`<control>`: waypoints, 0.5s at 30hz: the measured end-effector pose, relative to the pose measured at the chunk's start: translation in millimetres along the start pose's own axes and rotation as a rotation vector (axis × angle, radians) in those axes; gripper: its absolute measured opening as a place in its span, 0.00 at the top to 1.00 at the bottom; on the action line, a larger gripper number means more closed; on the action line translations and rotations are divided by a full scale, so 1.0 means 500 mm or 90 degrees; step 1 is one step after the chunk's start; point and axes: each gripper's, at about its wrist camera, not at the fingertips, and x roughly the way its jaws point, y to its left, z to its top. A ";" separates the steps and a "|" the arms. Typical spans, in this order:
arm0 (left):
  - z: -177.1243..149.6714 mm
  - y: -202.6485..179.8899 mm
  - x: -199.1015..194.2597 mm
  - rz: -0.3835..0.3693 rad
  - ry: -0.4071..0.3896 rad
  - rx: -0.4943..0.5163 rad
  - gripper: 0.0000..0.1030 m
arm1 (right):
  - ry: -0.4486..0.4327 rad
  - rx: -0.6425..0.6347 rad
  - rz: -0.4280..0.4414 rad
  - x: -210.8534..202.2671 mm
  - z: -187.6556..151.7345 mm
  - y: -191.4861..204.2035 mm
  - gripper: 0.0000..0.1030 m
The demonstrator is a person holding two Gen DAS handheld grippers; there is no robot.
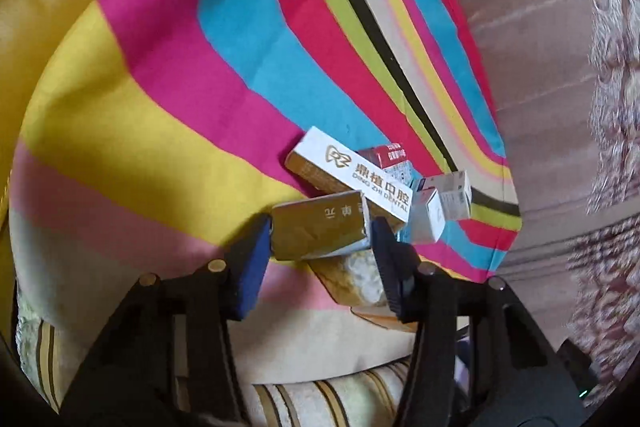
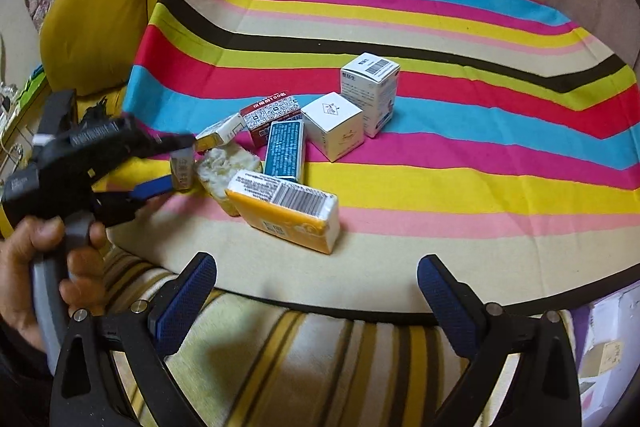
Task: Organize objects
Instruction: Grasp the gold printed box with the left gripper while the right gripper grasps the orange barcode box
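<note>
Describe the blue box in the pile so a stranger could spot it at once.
On the striped cloth, find the cluster of small boxes near its left side. The blue box lies flat in the middle, between the torn packet and the white cube, its near end by the orange pack. It alone is blue, covered in fine white print.

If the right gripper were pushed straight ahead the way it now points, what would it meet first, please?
Most likely the orange tissue pack, the nearest thing in front of the open right gripper, though it lies slightly left of centre. Only bare striped cloth lies before it; depth is uncertain.
</note>
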 end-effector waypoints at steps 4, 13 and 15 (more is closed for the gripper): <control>-0.010 -0.016 -0.009 0.018 -0.023 0.034 0.48 | 0.002 0.011 0.003 0.015 0.010 0.009 0.01; -0.056 -0.057 -0.073 0.088 -0.136 0.131 0.48 | 0.026 0.043 -0.007 0.064 0.030 0.030 0.01; -0.063 -0.055 -0.090 0.103 -0.157 0.139 0.48 | 0.027 0.047 -0.008 0.070 0.033 0.034 0.01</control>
